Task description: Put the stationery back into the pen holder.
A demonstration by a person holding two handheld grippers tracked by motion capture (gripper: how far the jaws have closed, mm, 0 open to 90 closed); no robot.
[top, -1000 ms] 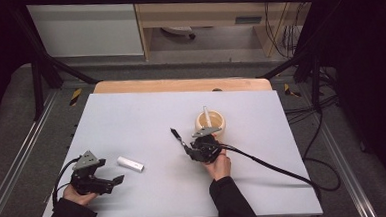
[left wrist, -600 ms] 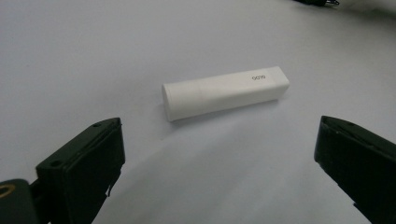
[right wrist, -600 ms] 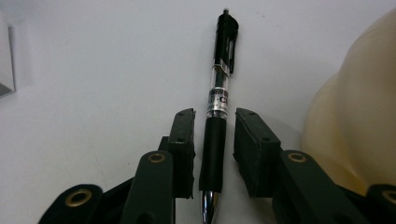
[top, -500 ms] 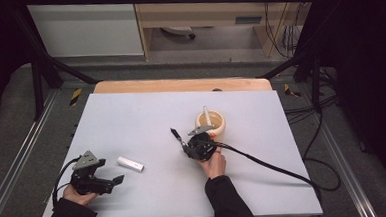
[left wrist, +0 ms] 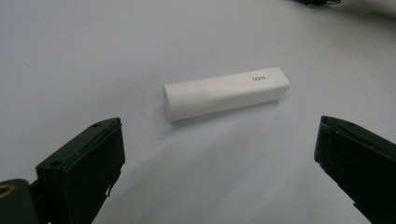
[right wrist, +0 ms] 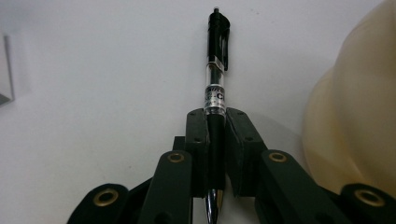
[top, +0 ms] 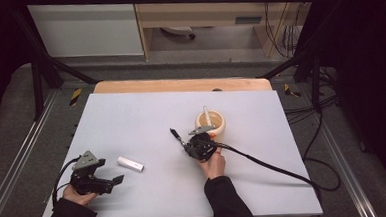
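Observation:
A black pen (right wrist: 216, 70) lies on the white table (top: 131, 116), its clip end pointing away from my right gripper (right wrist: 216, 126). The jaws have just been closing, and they now press on the pen's barrel from both sides. In the high view this gripper (top: 185, 144) sits just left of a cream cup (top: 211, 122) with the pen (top: 175, 134) sticking out to the far left. My left gripper (left wrist: 219, 158) stands wide open near the front left. A white capped tube (left wrist: 226, 93) lies flat a little beyond its tips, untouched.
A pale stick (top: 206, 113) leans inside the cream cup, whose wall (right wrist: 355, 107) bulges close on the right of the right gripper. A thick black cable (top: 264, 162) trails right across the table. A wooden strip (top: 179, 84) lines the far edge.
The right hand has edged slightly away from the front edge, toward the pen. The left gripper and the white tube have kept their places.

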